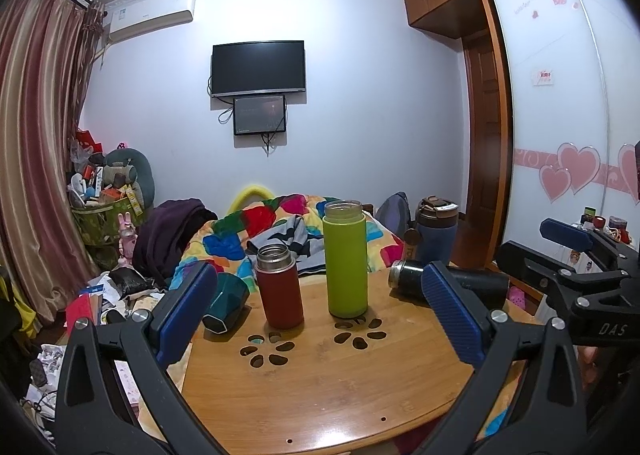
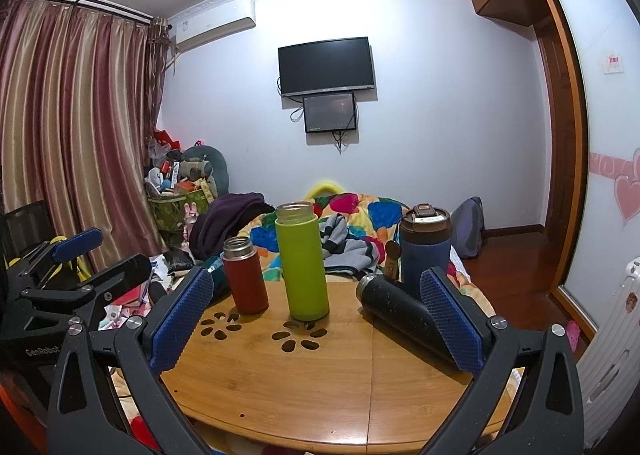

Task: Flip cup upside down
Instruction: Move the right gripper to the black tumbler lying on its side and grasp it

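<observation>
Left gripper [image 1: 320, 319] gapes wide, blue pads [image 1: 186, 311] angled outward, nothing between them. Right gripper [image 2: 316, 319] is likewise spread wide and empty, level with it on its right.

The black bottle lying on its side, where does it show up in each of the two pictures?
Left wrist view: black bottle lies at right of centre, partly behind the gripper's right finger.
Right wrist view: black bottle lies at right of centre, running toward the right finger.
Shared landmark: the upright green bottle stands to its left.
</observation>
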`<state>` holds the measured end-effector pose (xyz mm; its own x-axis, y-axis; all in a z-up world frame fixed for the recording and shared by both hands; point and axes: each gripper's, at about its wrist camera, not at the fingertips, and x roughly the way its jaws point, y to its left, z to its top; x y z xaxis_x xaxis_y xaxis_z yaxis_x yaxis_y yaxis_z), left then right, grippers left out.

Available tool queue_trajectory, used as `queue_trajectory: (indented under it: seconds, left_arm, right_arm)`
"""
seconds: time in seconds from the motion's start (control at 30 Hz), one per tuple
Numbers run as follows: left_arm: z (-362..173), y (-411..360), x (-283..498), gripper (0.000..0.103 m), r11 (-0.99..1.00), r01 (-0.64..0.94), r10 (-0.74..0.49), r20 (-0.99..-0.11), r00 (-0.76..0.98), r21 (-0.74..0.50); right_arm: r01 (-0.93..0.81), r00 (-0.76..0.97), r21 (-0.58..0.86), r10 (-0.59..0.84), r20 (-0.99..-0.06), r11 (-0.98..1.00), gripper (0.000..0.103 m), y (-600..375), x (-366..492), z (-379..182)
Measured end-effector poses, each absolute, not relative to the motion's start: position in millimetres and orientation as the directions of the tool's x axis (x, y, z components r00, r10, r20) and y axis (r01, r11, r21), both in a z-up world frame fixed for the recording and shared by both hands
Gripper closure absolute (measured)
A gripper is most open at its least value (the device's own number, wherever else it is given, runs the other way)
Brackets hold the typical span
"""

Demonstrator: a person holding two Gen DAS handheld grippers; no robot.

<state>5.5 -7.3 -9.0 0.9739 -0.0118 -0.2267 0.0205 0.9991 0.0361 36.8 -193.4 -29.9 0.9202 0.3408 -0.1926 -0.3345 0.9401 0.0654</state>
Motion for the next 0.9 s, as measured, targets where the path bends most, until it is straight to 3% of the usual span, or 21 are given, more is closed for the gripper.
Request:
queue_trajectory:
  seconds: [0.37, 0.63, 0.9]
  left_arm:
    - [-17.9, -6.5, 33.0, 0.000, 0.999, 0.040, -0.033, -0.268, 0.963, 0.020]
    - [-43.4, -12.9, 72.1, 0.000, 0.995, 0.095, -0.086, -0.363, 0.928, 0.007]
    - [-78.6, -25.0, 95.6, 0.000, 0.992, 0.119, -0.092, -0.453, 0.887, 0.033]
  right_arm:
    - [-0.267, 0.925, 0.080, 0.278, -0.260, 0.960, 0.000, -236.3, 80.4, -39.2]
    - [-0.190, 0.890, 0.038, 0.189, -0.416, 0.981, 0.000, -281.6, 143.9, -77.8]
    - [-0.278, 0.794, 0.021, 0.242, -0.557, 0.960, 0.000, -299.0, 204.2, -116.8]
